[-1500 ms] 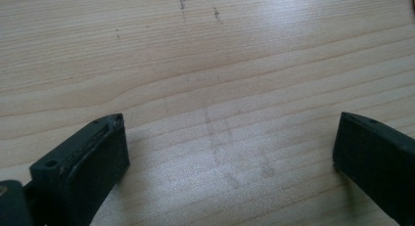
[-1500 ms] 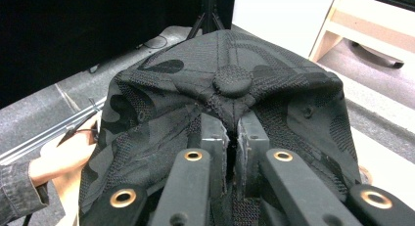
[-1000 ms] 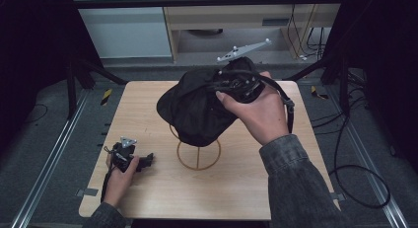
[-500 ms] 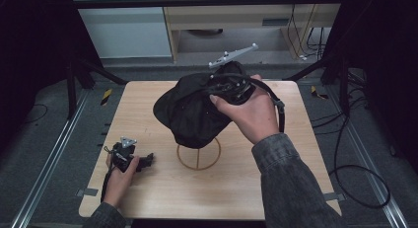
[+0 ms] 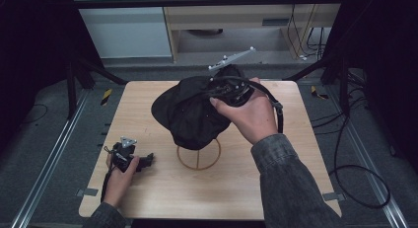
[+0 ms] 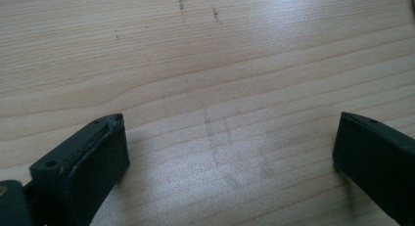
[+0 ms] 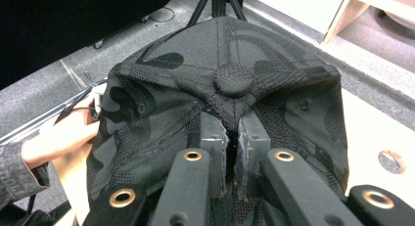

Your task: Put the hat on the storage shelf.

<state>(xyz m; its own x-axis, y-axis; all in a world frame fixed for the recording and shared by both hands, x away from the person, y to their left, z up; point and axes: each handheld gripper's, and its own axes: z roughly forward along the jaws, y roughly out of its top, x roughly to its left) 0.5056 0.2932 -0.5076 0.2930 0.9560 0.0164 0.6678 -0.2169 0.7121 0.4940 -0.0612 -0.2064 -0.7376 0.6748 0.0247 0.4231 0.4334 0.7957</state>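
Note:
A black camouflage-patterned cap (image 5: 190, 112) hangs over a gold wire stand whose ring base (image 5: 198, 154) rests on the wooden table (image 5: 148, 99). My right gripper (image 5: 231, 90) holds the cap from the right side. In the right gripper view its jaws are shut (image 7: 234, 123) on a fold of the cap's crown, just below the top button (image 7: 233, 79). My left gripper (image 5: 148, 160) lies on the table at the front left, apart from the stand. Its jaws stand wide open (image 6: 230, 152) over bare wood.
A pale wooden shelf unit (image 5: 236, 20) stands behind the table. Cables (image 5: 355, 173) trail on the floor at the right. Black frame posts (image 5: 74, 80) flank the table. A round hole (image 7: 391, 161) marks the tabletop near the cap.
My right gripper has carried the cap a little to the left over the stand. The left gripper has stayed put on the table.

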